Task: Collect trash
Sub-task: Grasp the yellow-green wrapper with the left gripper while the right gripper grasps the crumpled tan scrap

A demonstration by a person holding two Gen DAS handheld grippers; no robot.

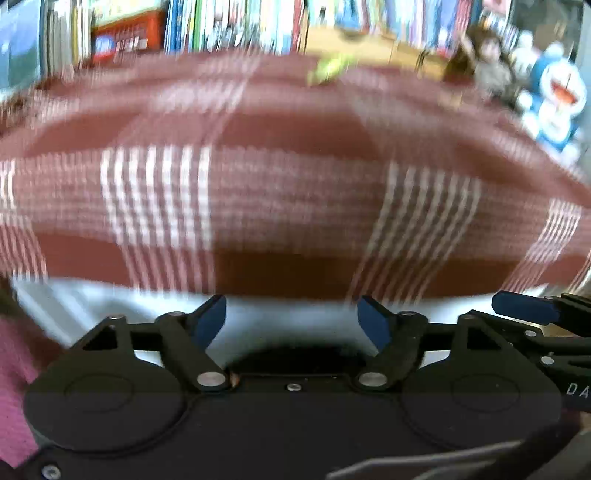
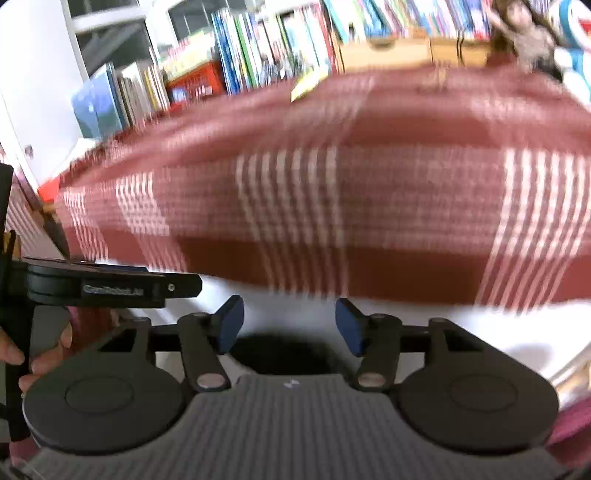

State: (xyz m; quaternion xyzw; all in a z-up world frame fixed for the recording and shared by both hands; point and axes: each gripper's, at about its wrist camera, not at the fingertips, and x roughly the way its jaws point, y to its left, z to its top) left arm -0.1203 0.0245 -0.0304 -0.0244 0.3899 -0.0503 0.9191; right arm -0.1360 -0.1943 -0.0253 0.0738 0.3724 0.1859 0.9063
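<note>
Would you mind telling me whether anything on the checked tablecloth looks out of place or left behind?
One yellow-green scrap lies alone at the far edge of the red checked tablecloth, near the row of books. It looks like stray litter, though blur hides what it is. Nothing looks spilled or damaged.
</note>
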